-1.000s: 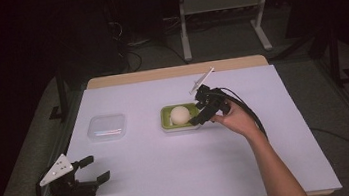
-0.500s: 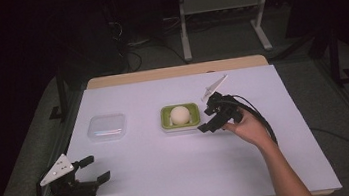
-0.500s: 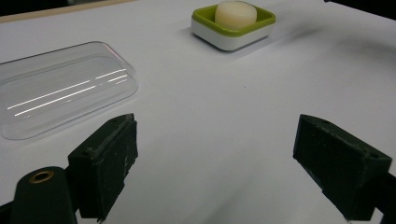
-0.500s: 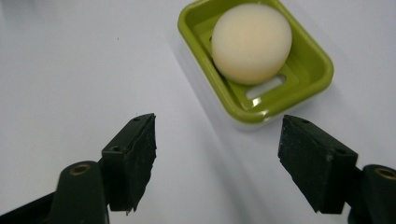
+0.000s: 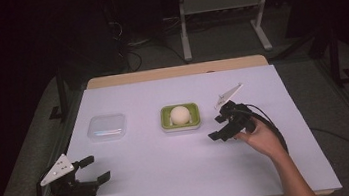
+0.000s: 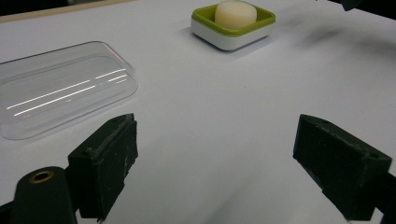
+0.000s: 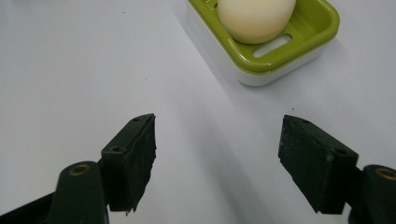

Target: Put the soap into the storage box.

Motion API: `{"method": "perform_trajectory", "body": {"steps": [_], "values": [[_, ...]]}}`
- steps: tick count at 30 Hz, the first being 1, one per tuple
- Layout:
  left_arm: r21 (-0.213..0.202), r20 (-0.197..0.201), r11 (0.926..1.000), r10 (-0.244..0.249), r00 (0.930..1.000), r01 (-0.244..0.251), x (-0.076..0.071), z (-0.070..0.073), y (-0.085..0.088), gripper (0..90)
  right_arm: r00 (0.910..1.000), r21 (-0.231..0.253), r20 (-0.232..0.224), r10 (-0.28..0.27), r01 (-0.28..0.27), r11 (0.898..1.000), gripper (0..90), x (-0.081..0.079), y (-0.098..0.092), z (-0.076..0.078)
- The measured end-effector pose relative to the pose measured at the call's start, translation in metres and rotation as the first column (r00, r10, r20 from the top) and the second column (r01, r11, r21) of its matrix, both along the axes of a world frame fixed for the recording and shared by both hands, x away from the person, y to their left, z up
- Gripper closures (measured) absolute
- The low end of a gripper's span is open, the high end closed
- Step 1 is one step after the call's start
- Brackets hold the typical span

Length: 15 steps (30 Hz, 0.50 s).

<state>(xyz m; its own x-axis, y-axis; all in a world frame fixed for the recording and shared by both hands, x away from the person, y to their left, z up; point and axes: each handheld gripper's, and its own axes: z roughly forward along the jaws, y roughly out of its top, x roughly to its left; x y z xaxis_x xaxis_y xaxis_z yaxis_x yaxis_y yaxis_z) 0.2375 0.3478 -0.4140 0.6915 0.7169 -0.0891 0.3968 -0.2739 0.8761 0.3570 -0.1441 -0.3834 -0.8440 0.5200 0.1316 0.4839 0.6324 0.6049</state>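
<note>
On the white table cover [image 5: 172,179], as seen from the high view, a green soap dish [image 5: 180,117] is placed near the middle, slightly toward the far side. A pale, rounded soap bar [image 5: 180,114] is seated inside it. A clear plastic lid [image 5: 107,127] is laid flat to the left of the dish, well apart from it. The right gripper [image 5: 217,127] is held just right of the dish, not touching it, with its jaws apart and nothing between them. The left gripper [image 5: 95,169] is held at the near left corner, well apart from both lid and dish, jaws likewise spread and empty.

From the left gripper view, the lid [image 6: 60,91] is recorded as transparent, shallow, with rounded corners and bright streaks of reflected light. The dish [image 6: 233,32] is seen farther off, with a green upper tray over a white base, the soap bar [image 6: 236,11] rising above its rim. Both black jaws are wide apart above bare table.

From the right gripper view, the dish [image 7: 299,46] is seen close, beyond the jaws. Slots are visible in its green tray. The soap bar [image 7: 256,18] is cream-coloured, smooth and domed. The jaws are spread, gripping nothing.
</note>
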Motion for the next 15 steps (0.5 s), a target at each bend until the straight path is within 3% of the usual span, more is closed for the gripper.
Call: {"method": "perform_trajectory", "body": {"steps": [8,15], "values": [[-0.01,-0.005,0.9999,0.004,1.0,-0.004,0.0,-0.001,-0.002,13.3,0.9998,-0.007,0.003,-0.017,0.017,1.0,26.7,-0.013,-0.016,-0.005],[-0.008,-0.005,1.0,-0.002,1.0,0.002,0.0,-0.001,-0.003,13.2,0.9993,0.037,0.004,-0.037,0.037,0.999,26.3,-0.026,-0.03,-0.007]]}}
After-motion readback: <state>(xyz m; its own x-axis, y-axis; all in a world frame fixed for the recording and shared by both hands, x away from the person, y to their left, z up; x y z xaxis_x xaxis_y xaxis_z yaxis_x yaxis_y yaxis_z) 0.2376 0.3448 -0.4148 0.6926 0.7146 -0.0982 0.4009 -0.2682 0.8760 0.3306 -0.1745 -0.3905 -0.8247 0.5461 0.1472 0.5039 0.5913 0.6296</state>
